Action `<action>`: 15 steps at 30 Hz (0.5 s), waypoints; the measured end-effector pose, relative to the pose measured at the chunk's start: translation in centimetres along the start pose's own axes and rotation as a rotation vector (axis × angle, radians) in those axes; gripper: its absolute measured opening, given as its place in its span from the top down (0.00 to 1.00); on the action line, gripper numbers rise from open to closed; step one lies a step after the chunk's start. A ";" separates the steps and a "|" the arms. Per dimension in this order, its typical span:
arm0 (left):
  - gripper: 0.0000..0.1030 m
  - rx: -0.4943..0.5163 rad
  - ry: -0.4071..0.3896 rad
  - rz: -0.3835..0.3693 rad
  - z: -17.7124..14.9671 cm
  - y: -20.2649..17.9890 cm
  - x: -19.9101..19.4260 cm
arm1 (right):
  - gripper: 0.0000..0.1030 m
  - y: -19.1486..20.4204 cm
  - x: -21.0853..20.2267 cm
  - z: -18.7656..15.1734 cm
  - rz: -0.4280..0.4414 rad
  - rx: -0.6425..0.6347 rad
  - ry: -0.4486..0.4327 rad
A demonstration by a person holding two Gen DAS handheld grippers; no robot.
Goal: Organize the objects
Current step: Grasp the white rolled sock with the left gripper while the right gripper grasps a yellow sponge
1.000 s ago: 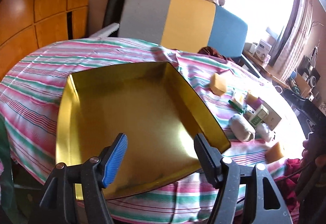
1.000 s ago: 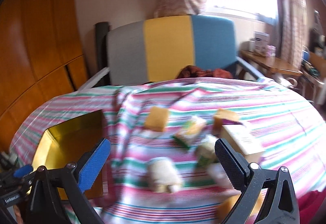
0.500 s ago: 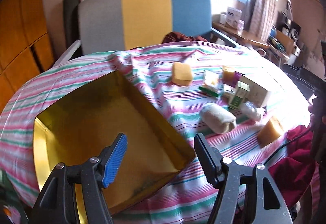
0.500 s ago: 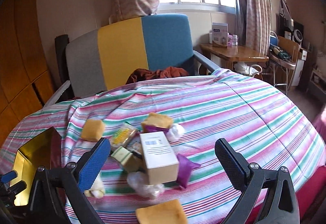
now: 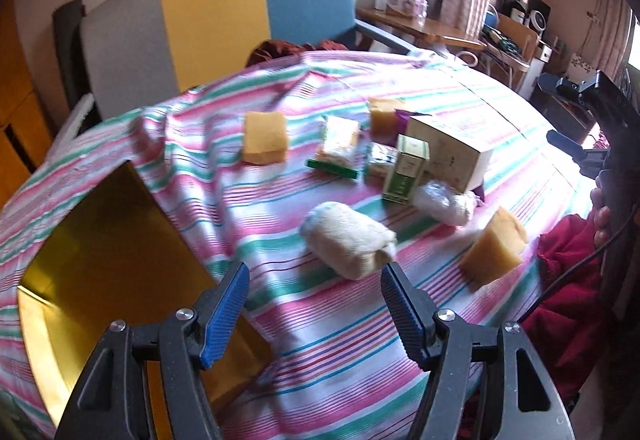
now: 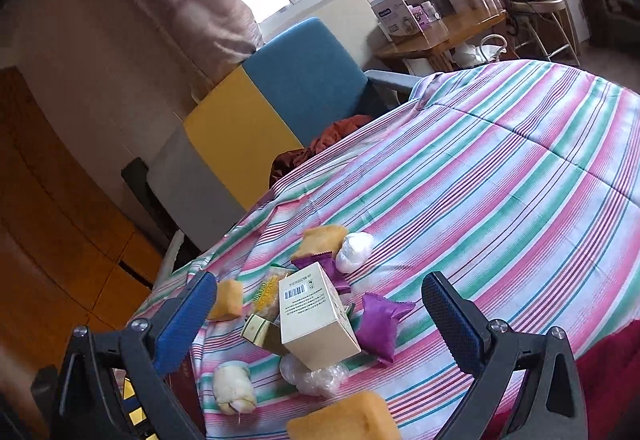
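My left gripper [image 5: 314, 294] is open and empty, just short of a cream rolled cloth [image 5: 348, 238] on the striped tablecloth. An open gold box [image 5: 100, 260] lies to its left. Beyond are yellow sponges [image 5: 265, 137], a snack packet [image 5: 338, 145], a small green box [image 5: 406, 167], a beige carton [image 5: 448, 151] and a clear-wrapped bundle [image 5: 444, 201]. My right gripper [image 6: 316, 314] is open and empty above the beige carton [image 6: 316, 320], a purple packet [image 6: 378, 322], a white wrapped ball [image 6: 354, 252] and a near sponge [image 6: 344, 418].
A grey, yellow and blue chair [image 5: 216, 11] stands behind the table. A wooden side table [image 5: 420, 25] with boxes is at the back right. Red cloth [image 5: 568, 272] hangs at the table's right edge. The right gripper shows in the left wrist view [image 5: 600, 127].
My left gripper has swung right from over the gold box toward the rolled cloth. My right gripper has tilted and moved closer over the carton and packets.
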State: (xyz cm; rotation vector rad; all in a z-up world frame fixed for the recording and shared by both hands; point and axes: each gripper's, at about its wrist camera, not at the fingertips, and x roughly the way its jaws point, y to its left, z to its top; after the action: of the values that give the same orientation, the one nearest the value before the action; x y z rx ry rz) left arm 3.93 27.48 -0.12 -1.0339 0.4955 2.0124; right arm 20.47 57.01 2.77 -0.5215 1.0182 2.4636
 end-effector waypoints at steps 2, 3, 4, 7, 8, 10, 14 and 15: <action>0.33 0.010 0.011 -0.010 0.3 -0.7 0.7 | 0.00 0.0 -0.1 0.0 0.008 -0.001 -0.001; 0.33 0.016 0.015 -0.011 0.4 -1.0 1.0 | 0.00 0.1 -0.1 -0.1 0.011 -0.003 -0.003; 0.33 0.020 0.020 -0.015 0.5 -1.2 1.2 | 0.00 0.1 -0.1 -0.1 0.015 -0.005 -0.005; 0.33 -0.006 0.069 -0.055 1.0 -1.6 2.7 | 0.00 -0.1 -0.2 0.1 0.030 0.003 -0.011; 0.33 -0.025 0.088 -0.074 1.1 -1.5 3.2 | 0.00 -0.3 -0.3 0.1 0.036 0.009 -0.012; 0.33 -0.088 0.130 -0.136 1.5 -1.0 4.3 | 0.00 -0.5 -0.3 0.1 0.046 0.019 -0.014; 0.33 -0.223 0.198 -0.231 2.2 0.2 6.4 | 0.00 -0.6 -0.3 0.1 0.060 0.031 -0.010; 0.33 -0.224 0.199 -0.221 2.3 0.2 6.6 | 0.00 -0.7 -0.3 0.1 0.061 0.033 -0.011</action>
State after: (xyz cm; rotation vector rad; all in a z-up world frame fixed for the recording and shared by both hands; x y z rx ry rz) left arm 0.37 32.04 -4.11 -1.3725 0.2470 1.8059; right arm 21.09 57.42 2.59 -0.4731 1.0832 2.4953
